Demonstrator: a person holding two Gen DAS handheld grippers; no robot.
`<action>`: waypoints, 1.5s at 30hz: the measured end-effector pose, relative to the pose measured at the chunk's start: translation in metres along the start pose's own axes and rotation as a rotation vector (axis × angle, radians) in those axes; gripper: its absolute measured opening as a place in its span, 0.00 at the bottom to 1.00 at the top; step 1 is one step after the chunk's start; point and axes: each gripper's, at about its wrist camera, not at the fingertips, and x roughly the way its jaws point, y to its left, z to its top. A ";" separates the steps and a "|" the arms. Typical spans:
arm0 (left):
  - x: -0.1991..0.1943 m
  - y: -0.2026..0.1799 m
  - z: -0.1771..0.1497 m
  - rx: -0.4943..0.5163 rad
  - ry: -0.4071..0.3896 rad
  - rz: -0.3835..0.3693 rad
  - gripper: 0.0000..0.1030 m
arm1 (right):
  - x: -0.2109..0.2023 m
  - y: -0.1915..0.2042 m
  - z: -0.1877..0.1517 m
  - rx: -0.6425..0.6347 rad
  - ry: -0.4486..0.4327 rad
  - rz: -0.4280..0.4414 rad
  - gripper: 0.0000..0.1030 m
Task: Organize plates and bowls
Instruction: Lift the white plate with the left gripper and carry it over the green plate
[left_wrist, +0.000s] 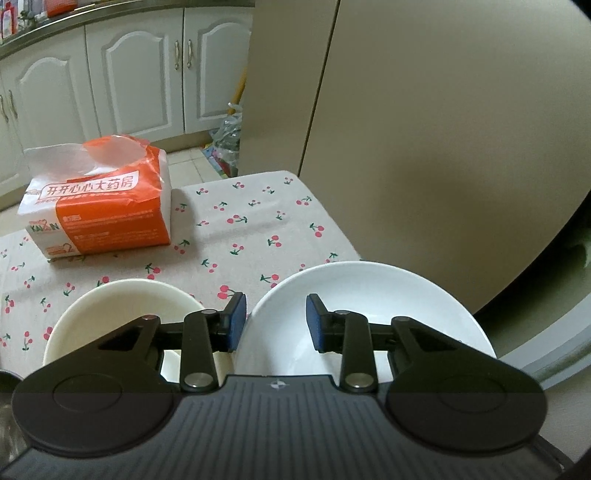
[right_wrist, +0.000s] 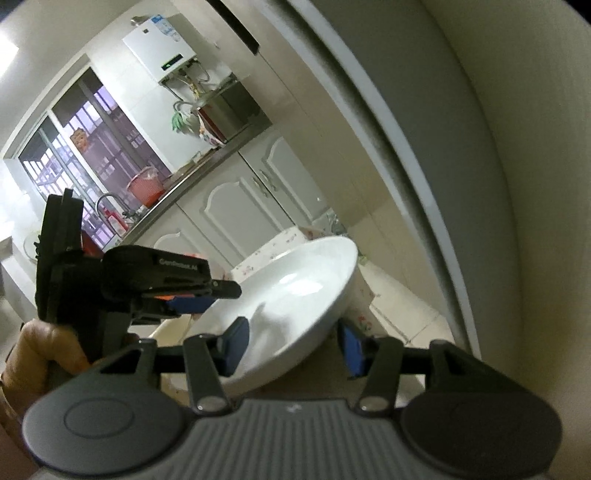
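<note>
A white deep plate (left_wrist: 369, 295) sits on the cherry-print tablecloth (left_wrist: 240, 225), next to a cream bowl (left_wrist: 125, 310) on its left. My left gripper (left_wrist: 275, 321) is open and straddles the plate's left rim, one blue pad inside and one outside. In the right wrist view the same white plate (right_wrist: 295, 291) lies between the open jaws of my right gripper (right_wrist: 293, 347), one pad over the plate and one outside its right rim. The left gripper (right_wrist: 192, 295) shows there at the plate's far left edge.
An orange and white tissue pack (left_wrist: 99, 210) lies at the table's back left. A beige fridge side (left_wrist: 443, 129) stands close on the right. White kitchen cabinets (left_wrist: 129, 74) are behind, with bags on the floor (left_wrist: 229, 144).
</note>
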 end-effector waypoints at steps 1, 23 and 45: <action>-0.002 0.001 0.000 -0.007 -0.003 -0.005 0.36 | 0.000 0.001 0.001 -0.011 -0.008 -0.002 0.52; -0.102 0.030 -0.011 -0.080 -0.125 -0.049 0.36 | -0.021 0.039 0.012 -0.110 -0.079 0.088 0.52; -0.241 0.085 -0.147 -0.258 -0.203 0.019 0.35 | -0.090 0.089 -0.039 -0.206 0.058 0.252 0.52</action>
